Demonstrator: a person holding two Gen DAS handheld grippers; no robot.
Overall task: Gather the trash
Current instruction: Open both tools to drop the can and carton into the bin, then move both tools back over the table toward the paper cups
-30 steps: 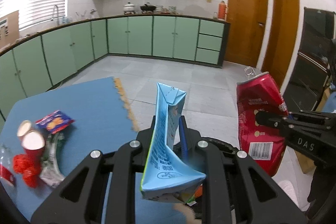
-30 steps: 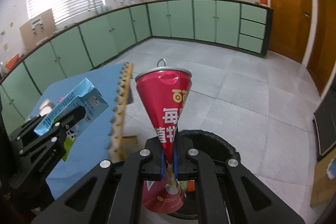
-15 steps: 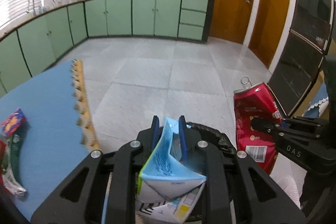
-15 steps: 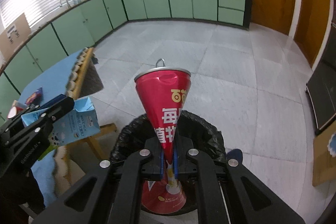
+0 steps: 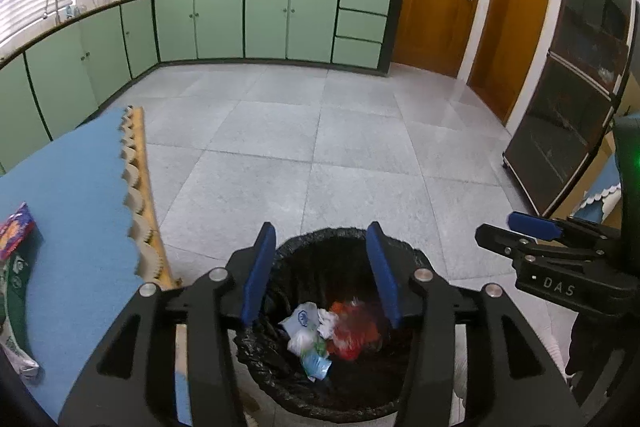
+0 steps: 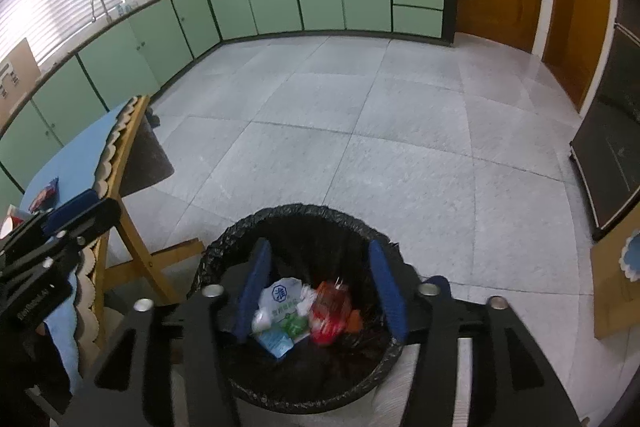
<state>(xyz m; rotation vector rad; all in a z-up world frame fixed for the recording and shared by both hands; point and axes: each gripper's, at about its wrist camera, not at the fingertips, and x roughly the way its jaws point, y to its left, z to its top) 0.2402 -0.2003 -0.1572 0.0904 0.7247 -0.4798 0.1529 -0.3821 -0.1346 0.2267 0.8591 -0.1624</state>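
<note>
A black-lined trash bin (image 5: pixel 280 367) (image 6: pixel 288 219) stands on the floor right below both grippers. Inside it lie the red crushed can (image 5: pixel 352 331) (image 6: pixel 330 315), blurred in the left wrist view, the blue carton (image 5: pixel 316 363) (image 6: pixel 276 341) and white wrappers (image 6: pixel 282 297). My left gripper (image 5: pixel 320 271) hovers over the bin, jaws opening, nothing between them. My right gripper (image 6: pixel 318 289) does the same above the bin, jaws opening and empty. In the left wrist view the right gripper (image 5: pixel 532 239) shows at the right; the left gripper (image 6: pixel 60 223) shows at the left in the right wrist view.
A table with a blue scalloped cloth (image 5: pixel 80 195) (image 6: pixel 76 163) stands left of the bin, with a colourful packet (image 5: pixel 14 231) and other wrappers (image 5: pixel 12 327) on it. Green cabinets (image 5: pixel 264 19) line the far wall. A dark glass cabinet (image 5: pixel 568 107) stands at the right.
Both grippers sank over the bin and opened. The blue carton left the left gripper and the red can left the right gripper; both now lie in the bin.
</note>
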